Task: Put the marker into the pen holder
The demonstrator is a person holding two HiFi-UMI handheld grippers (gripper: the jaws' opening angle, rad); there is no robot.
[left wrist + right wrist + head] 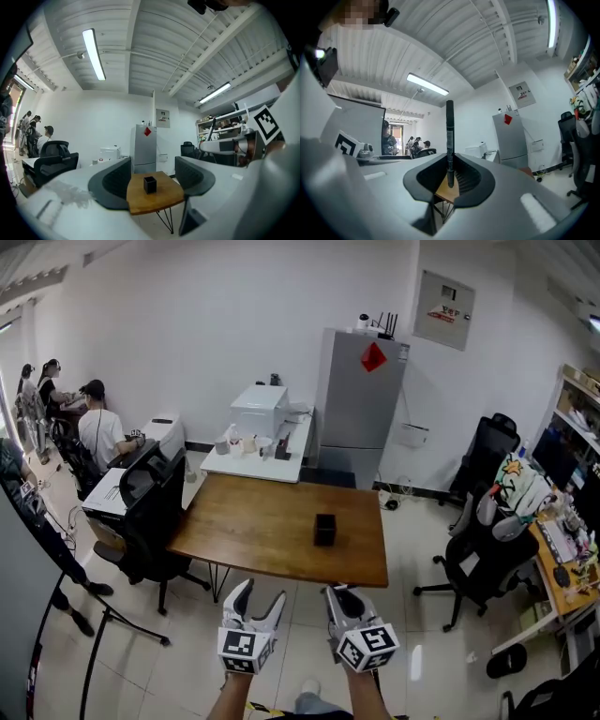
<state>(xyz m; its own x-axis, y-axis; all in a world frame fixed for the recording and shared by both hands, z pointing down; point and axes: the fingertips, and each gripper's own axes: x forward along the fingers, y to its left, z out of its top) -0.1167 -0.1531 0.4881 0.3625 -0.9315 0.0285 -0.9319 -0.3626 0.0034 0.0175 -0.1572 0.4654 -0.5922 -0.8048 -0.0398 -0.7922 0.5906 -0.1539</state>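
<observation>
Holding a black marker (449, 140) upright, the right gripper (450, 183) has its jaws closed on the lower end of the barrel — most of the pen stands clear above the pads. Left gripper (262, 596): jaws apart, nothing between them; only the far table and holder show through the gap.

Both grippers sit side by side, just off the near edge of the wooden table (253, 531), pointing toward it. The black pen holder (324, 529) stands upright on the table, right of centre, alone — well apart from the marker.

Far side: grey fridge (361, 395) against the white wall, low white table (258, 463) with small items left of it. Black office chair (150, 507) at the wooden table's left end. People (98, 432) seated at desks, far left.
</observation>
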